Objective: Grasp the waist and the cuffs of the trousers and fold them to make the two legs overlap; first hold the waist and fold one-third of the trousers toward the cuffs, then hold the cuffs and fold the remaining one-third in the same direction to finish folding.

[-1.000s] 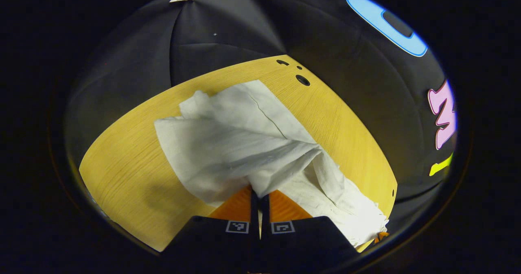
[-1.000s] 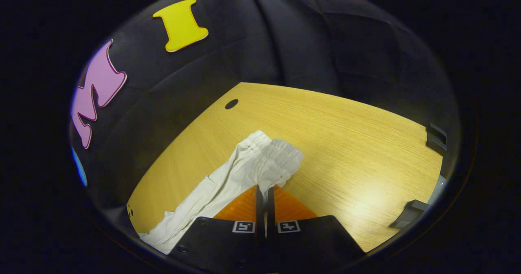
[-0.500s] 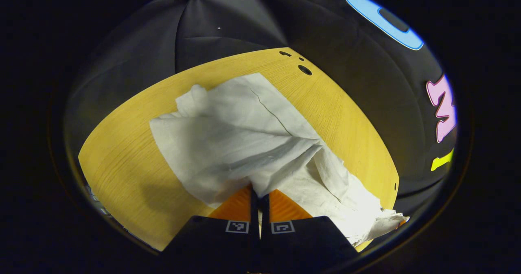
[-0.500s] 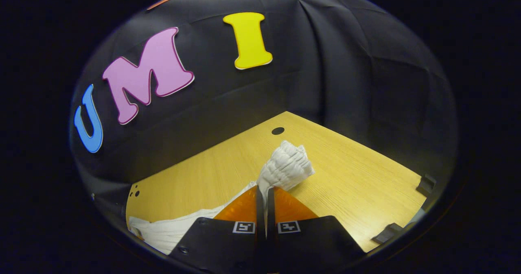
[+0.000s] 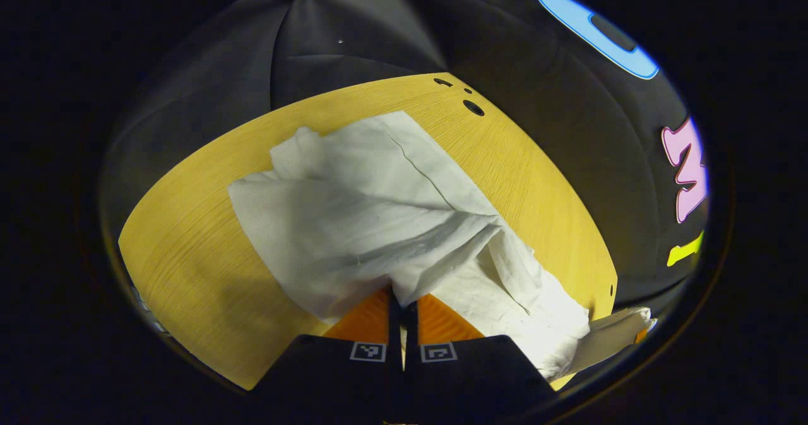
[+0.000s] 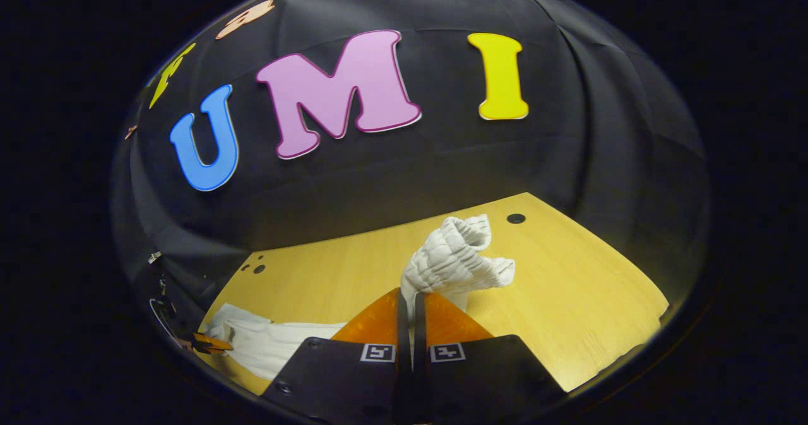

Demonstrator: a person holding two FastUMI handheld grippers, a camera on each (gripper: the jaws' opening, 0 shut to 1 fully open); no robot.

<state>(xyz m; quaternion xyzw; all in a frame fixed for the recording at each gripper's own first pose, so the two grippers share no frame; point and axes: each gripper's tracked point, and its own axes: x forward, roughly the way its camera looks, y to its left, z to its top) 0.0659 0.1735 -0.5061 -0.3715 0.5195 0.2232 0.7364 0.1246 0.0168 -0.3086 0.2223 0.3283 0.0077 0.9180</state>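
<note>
Right tool [image 6: 409, 299] has lifted the gathered elastic waist [image 6: 451, 262] of the white cotton trousers [image 5: 372, 213] higher, both fingers clamped on it. Left tool [image 5: 402, 299] stays pinched on a trouser leg. Bare yellow wooden bench [image 6: 568, 292] lies open on the right tool's right side.

Left gripper [image 5: 403, 299] and right gripper [image 6: 411, 302] each pinched closed on cloth

White trousers [image 5: 372, 216] spread on wooden table [image 5: 189, 267], left hand-held gripper [image 5: 403, 300] pinching their near edge
</note>
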